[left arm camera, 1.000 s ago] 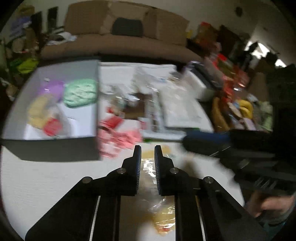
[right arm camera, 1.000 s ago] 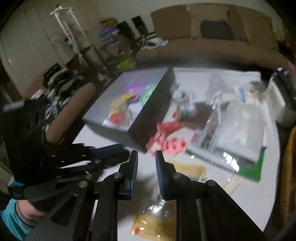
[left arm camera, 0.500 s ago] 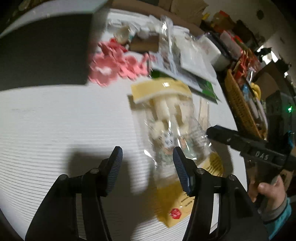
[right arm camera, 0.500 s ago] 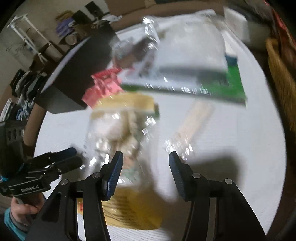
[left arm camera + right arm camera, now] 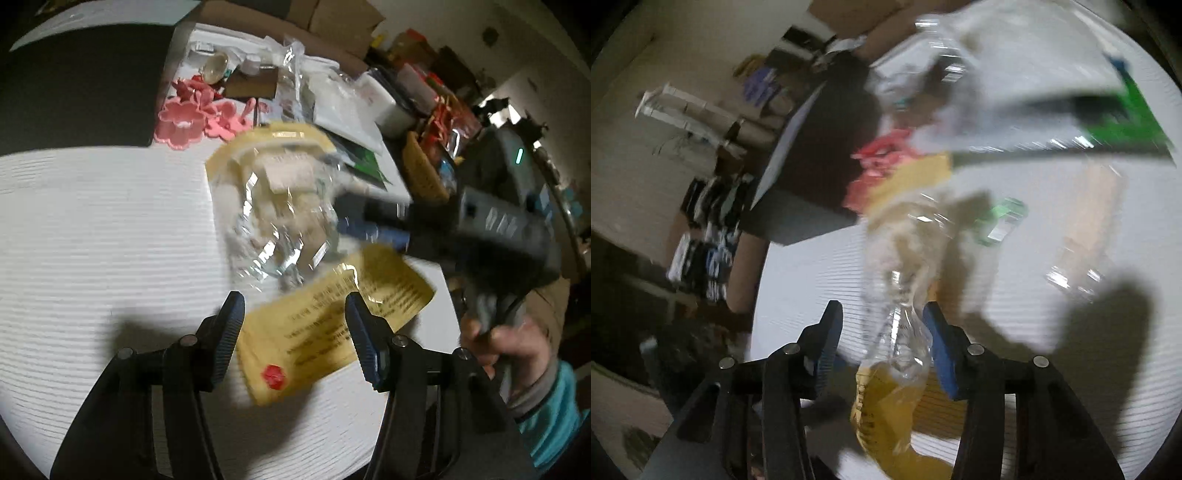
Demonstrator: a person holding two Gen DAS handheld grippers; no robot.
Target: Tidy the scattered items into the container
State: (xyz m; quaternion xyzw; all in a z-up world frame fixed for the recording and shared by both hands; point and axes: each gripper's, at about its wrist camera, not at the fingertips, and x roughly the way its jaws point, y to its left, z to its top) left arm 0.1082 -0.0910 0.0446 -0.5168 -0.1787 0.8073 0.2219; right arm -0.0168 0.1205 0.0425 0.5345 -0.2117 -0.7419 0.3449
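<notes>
With both grippers' jaws spread, the right gripper (image 5: 882,332) just closing around the clear snack bag (image 5: 288,229), its crinkly plastic was best pinched before the left gripper (image 5: 291,317) squeezed the yellow header.

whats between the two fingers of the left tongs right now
The yellow card end of the clear plastic packet, lying on the white table with neither finger touching it, as the left wrist view shows.
</notes>
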